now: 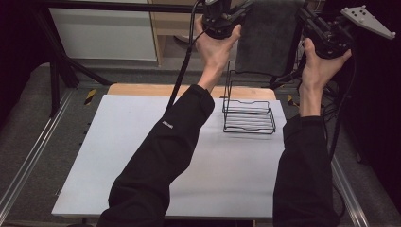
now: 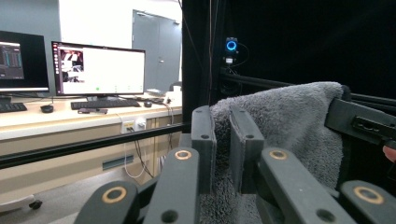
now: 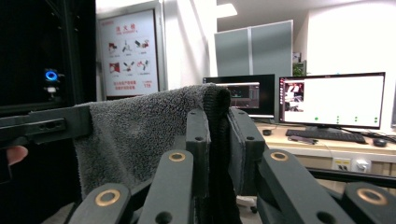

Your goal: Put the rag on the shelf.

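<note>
A grey towel (image 1: 267,38) hangs stretched between my two grippers, high above the far edge of the table. My left gripper (image 1: 239,12) is shut on its left top corner, and my right gripper (image 1: 305,16) is shut on its right top corner. In the left gripper view the jaws (image 2: 222,121) pinch the towel's edge, and the towel (image 2: 289,126) runs off to the right. In the right gripper view the jaws (image 3: 218,126) clamp the dark hem, and the towel (image 3: 135,135) spreads to the left. A black wire rack (image 1: 248,113) stands on the table below the towel.
The white table top (image 1: 118,161) has a wooden strip along its far edge. Black frame bars (image 1: 61,61) rise at the left and back. Beyond the frame stands a desk with monitors (image 2: 100,67). A small camera with a blue ring (image 2: 231,45) sits on the frame.
</note>
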Demonstrator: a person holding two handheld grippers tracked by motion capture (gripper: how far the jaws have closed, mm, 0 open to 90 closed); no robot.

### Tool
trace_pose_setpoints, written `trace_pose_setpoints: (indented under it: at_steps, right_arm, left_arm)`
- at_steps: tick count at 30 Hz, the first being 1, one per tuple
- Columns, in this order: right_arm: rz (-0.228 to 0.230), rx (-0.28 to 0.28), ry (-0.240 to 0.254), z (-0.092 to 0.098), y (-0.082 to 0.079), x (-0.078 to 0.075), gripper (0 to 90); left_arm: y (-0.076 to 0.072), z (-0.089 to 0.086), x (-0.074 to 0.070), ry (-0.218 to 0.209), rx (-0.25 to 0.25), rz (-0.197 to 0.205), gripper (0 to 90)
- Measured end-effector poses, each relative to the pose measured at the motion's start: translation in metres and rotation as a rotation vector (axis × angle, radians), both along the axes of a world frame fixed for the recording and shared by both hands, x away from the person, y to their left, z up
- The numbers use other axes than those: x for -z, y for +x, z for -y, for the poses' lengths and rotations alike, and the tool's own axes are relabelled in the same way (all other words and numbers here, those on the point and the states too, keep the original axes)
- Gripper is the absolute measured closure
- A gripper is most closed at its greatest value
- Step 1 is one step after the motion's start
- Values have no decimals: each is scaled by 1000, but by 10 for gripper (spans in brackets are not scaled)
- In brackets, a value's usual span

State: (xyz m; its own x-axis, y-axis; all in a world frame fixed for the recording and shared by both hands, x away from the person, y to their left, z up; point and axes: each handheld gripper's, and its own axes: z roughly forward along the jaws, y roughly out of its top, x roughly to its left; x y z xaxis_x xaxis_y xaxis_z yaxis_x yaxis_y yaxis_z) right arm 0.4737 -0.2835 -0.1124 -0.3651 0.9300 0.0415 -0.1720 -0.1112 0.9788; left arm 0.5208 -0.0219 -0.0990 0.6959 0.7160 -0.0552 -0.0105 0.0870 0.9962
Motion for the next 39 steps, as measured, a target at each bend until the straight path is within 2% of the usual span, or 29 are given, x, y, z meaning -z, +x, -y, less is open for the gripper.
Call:
trace_pose_setpoints:
  at_steps: [3, 6, 10, 20, 25, 35, 39]
  right_arm:
    - [-13, 4, -12, 1, 6, 2, 801]
    - [-26, 3, -14, 3, 10, 7, 801]
    - [-49, 6, -23, 5, 14, 13, 801]
    - [-88, -2, -42, 8, 21, 29, 801]
    - [-112, -3, -52, 9, 22, 40, 801]
    - [-144, -22, -48, 12, 11, 63, 800]
    - [-153, -34, -40, 14, 7, 73, 799]
  left_arm:
    - [5, 1, 4, 22, -6, -2, 815]
    - [8, 1, 9, 19, 1, -10, 816]
    - [11, 4, 16, 53, -1, -9, 815]
    - [18, 3, 35, 77, 6, -42, 815]
    - [17, 2, 44, 111, 21, -42, 815]
    - [6, -2, 64, 158, 57, -50, 815]
    - [2, -4, 70, 162, 83, -58, 814]
